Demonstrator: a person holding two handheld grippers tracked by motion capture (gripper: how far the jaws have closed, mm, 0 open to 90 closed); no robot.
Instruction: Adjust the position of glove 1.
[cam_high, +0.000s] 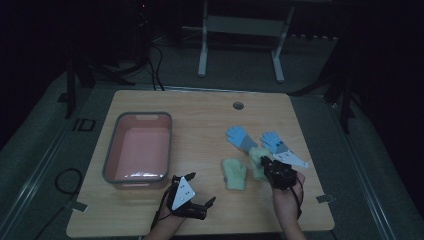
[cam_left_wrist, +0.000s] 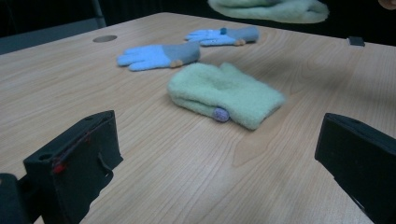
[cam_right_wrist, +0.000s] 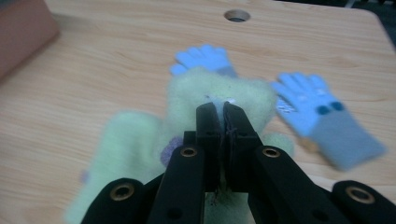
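Two pale green mittens and two blue gloves lie right of centre on the wooden table. My right gripper (cam_high: 266, 162) (cam_right_wrist: 222, 109) is shut on one green mitten (cam_high: 257, 156) (cam_right_wrist: 187, 95), which hangs lifted off the table (cam_left_wrist: 268, 9). The other green mitten (cam_high: 234, 173) (cam_left_wrist: 224, 93) (cam_right_wrist: 119, 149) lies flat beside it. Beyond them lie the blue gloves (cam_high: 239, 137) (cam_high: 274, 141) (cam_left_wrist: 159, 55) (cam_right_wrist: 322, 116). My left gripper (cam_high: 202, 188) (cam_left_wrist: 217, 128) stands wide open near the front edge, facing the flat mitten, with nothing between its jaws.
A pink bin (cam_high: 139, 147) with a grey rim stands on the left half of the table and holds nothing. A round cable hole (cam_high: 238, 105) sits near the far edge. The surroundings beyond the table are dark, with a white frame (cam_high: 240, 30) behind.
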